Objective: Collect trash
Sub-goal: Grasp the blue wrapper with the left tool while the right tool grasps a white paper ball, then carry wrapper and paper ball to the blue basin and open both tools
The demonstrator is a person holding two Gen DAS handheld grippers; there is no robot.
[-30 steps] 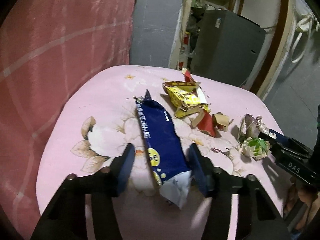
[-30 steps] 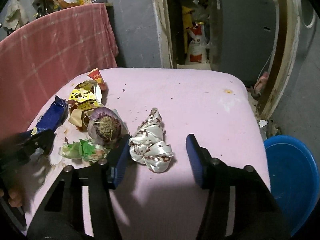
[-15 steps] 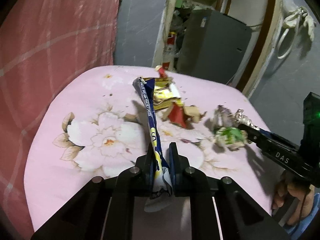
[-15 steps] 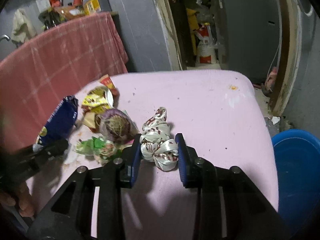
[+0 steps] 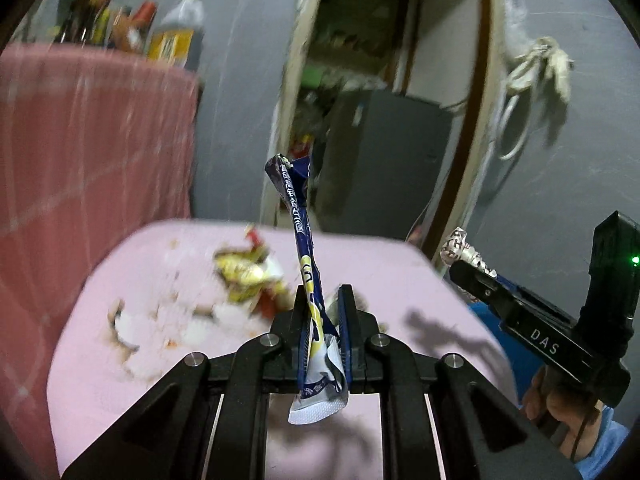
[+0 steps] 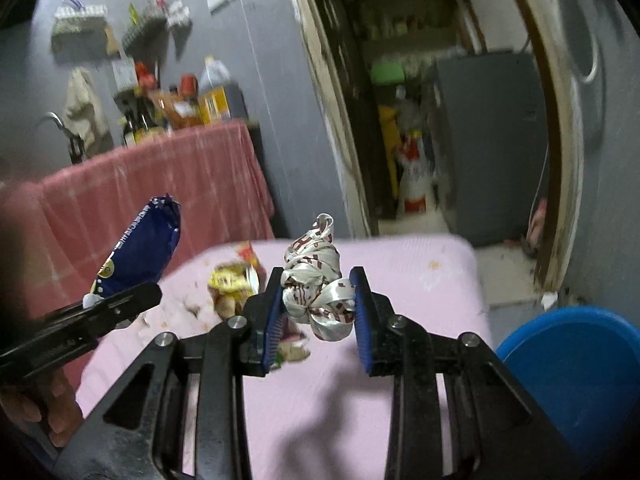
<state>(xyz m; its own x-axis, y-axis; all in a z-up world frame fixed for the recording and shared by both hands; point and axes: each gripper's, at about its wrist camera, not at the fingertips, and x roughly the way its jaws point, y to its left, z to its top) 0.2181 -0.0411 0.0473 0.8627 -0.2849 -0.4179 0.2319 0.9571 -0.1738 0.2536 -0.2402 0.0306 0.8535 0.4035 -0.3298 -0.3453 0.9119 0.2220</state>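
Your left claw was clamped on the blue wrapper, which stood up clear above the pink counter. Your right claw was clamped on the crumpled white-and-red wrapper, also lifted off the surface. The yellow wrappers still lay near the counter's far edge. The blue bin sat just past the counter's right edge, below it. Both claws pointed forward, well apart from each other.

Both hand-held grippers, left and right, seemingly raised, clamped.
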